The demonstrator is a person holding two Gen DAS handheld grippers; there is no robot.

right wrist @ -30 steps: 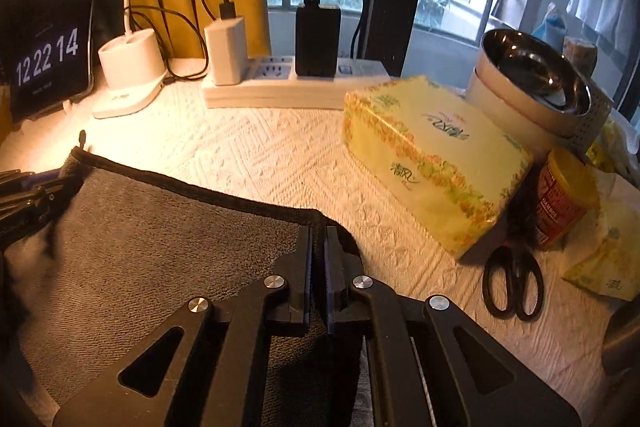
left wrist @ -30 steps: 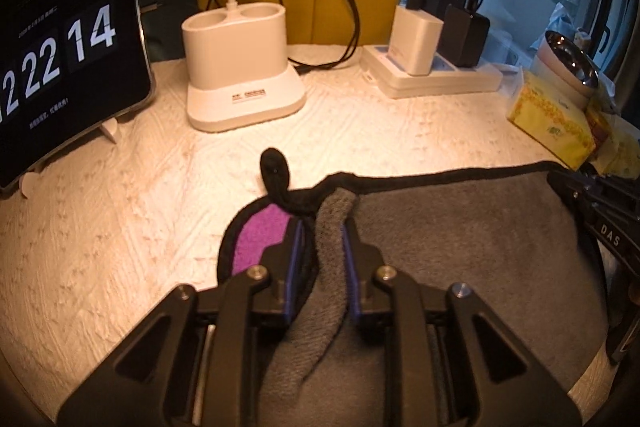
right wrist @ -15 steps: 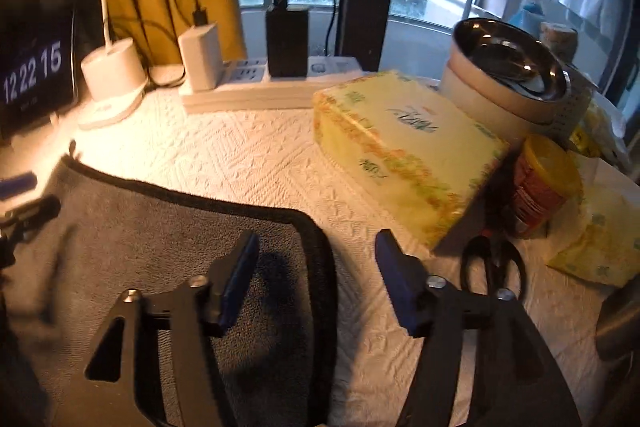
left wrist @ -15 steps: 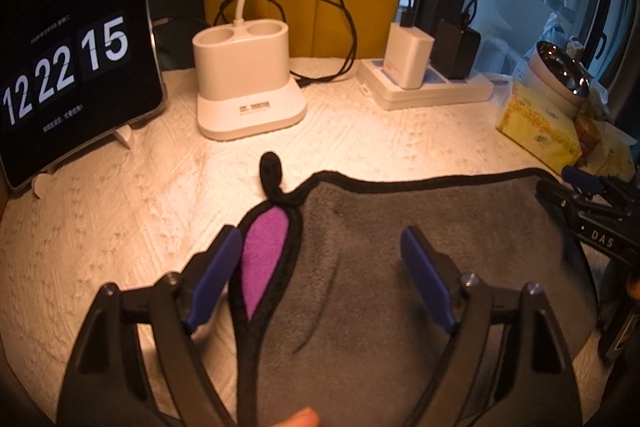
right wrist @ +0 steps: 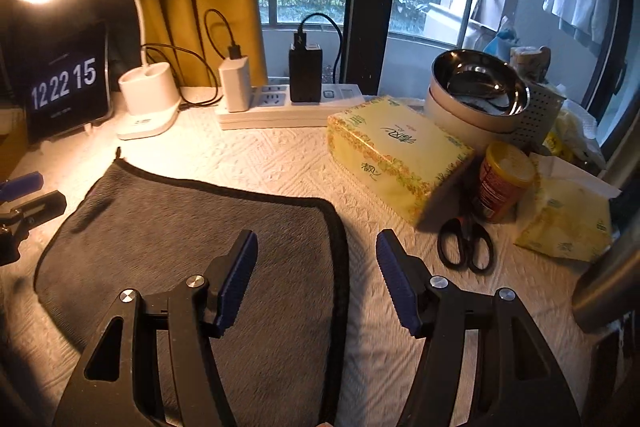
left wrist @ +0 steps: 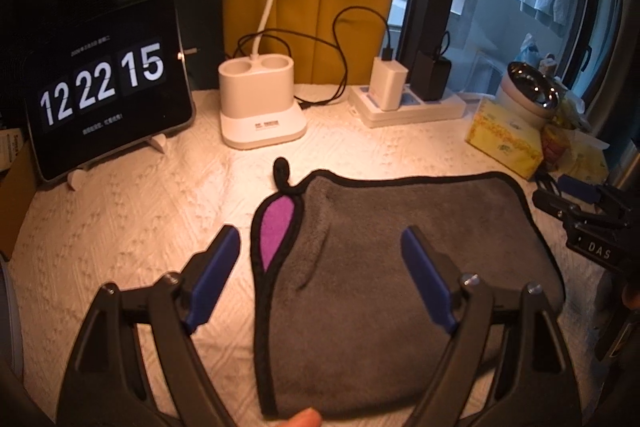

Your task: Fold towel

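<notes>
Towel (left wrist: pixel 400 267) lies folded, purple corner (left wrist: pixel 276 227) exposed; left gripper (left wrist: pixel 320 259) and right gripper (right wrist: pixel 316 267) spread, released. We should square that corner next.

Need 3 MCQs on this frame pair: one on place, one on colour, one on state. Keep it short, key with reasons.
1. Where do the scissors lie?
A. on the towel
B. on the table right of the towel, in front of the tissue box
C. inside the steel bowl

2. What colour is the towel's exposed underside at its left corner?
A. purple
B. green
C. white

3. How do the two tools stand?
A. both shut on the towel
B. left shut, right open
C. both open, gripping nothing

Key:
1 B: the right wrist view shows them on the white table cover, apart from the towel, near the tissue box.
2 A: a purple patch shows where the grey towel's black-trimmed edge turns back.
3 C: the left tool and the right tool each have blue pads spread wide with the towel lying free.
</notes>
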